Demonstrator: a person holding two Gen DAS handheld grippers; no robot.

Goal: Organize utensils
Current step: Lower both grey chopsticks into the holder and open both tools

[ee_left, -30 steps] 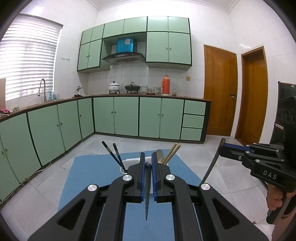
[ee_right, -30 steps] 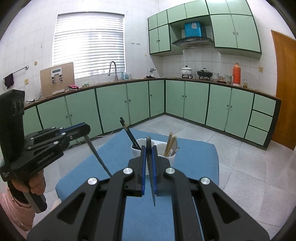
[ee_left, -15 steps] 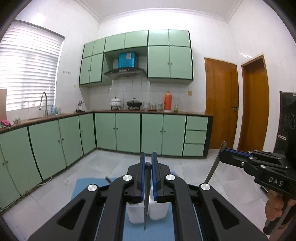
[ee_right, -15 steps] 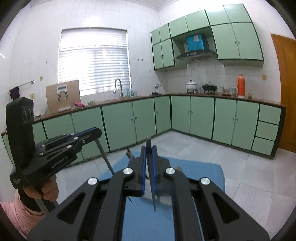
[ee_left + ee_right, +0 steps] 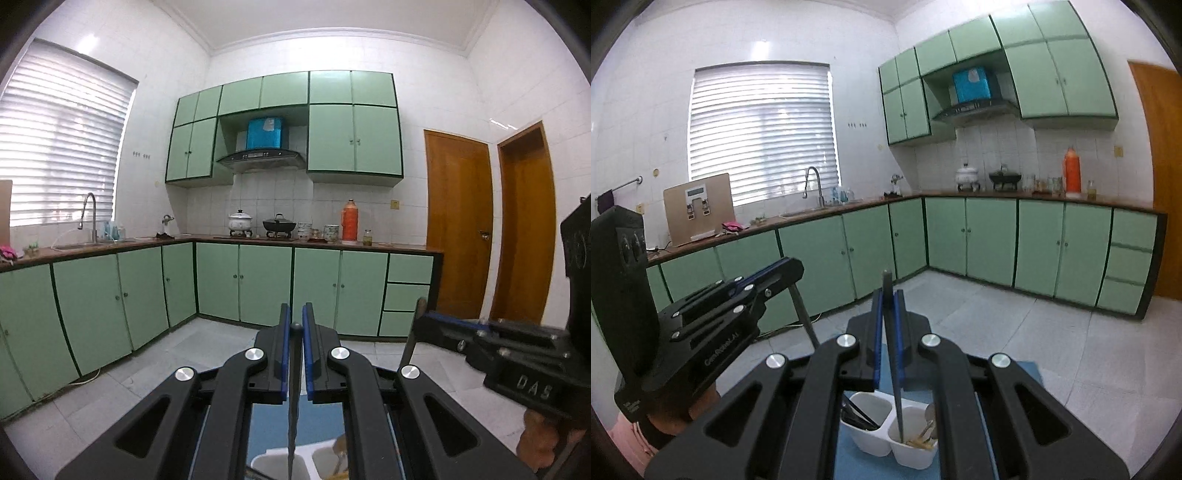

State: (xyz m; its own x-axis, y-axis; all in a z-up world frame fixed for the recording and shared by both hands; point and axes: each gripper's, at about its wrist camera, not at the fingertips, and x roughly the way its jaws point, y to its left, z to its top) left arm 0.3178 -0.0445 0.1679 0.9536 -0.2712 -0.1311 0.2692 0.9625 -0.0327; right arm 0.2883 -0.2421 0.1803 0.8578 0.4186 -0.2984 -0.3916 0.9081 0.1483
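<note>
left gripper: jaws clamped on 1 thin dark utensil, held upright; its shaft runs down between the fingers, tip over the holder
right gripper: jaws clamped on 1 thin dark utensil, upright; lower tip dips into the holder's right cup
held utensils: 2 total, one per gripper; cannot tell if chopsticks or handles
holder: 1 white caddy, 2 cups side by side, right below both grippers; in the left view only its top rim shows
left cup: dark sticks lying aslant, count unclear
right cup: 1 spoon plus pale wooden sticks, count unclear
mat: 1 blue mat under the holder
grippers vs each other: side by side, near; each shows in the other's view, left, right
floor: pale tiles around the mat
base cabinets: green doors along 2 walls in an L; 3 drawers stacked at the right end
counter: 1 faucet, 2 pots on the stove, 1 orange flask, 1 tan appliance
wall units: green, around 1 hood with 1 blue box on top
doors: 2 wooden, far right
window: 1, blinds down
</note>
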